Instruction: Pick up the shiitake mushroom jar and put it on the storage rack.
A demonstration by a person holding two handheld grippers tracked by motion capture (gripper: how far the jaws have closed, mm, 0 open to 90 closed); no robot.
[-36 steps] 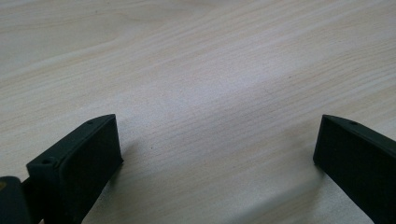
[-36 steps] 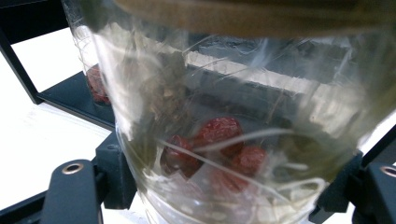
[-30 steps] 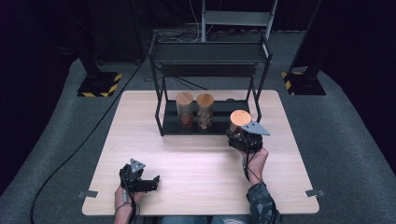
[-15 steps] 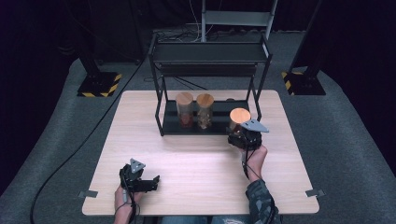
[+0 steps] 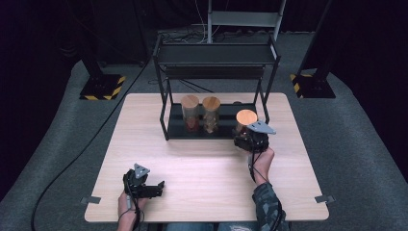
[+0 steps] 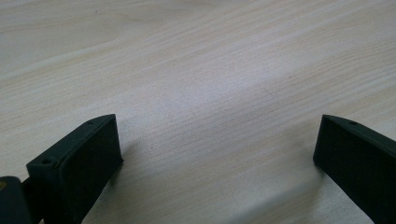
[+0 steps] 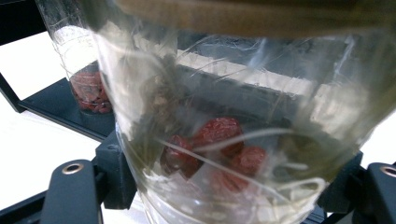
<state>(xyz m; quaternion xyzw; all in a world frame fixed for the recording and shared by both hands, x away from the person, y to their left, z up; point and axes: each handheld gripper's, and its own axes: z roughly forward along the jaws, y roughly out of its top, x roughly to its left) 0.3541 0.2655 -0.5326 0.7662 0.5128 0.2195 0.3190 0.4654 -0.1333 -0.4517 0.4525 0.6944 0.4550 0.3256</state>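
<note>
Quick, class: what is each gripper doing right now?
Left gripper: open, holding nothing, low over the table.
Right gripper: closed on the jar.

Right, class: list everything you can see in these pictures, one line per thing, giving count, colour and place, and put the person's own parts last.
Held jar: one, clear glass with a wooden lid, red fruit inside, at the rack's right front, between the right gripper's jaws.
Shelf jars: two, clear glass with wooden lids, side by side on the rack's lower shelf.
Rack: one, black metal, two shelves, at the table's far edge.
Table: one, light wood, centre of the high view.
Stand bases: two, black with yellow stripes, on the grey floor, left and right of the table.
Right gripper: one, black, shut on the held jar.
Left gripper: one, black, jaws open, near the table's front left.
Hands: two, each holding a gripper.
</note>
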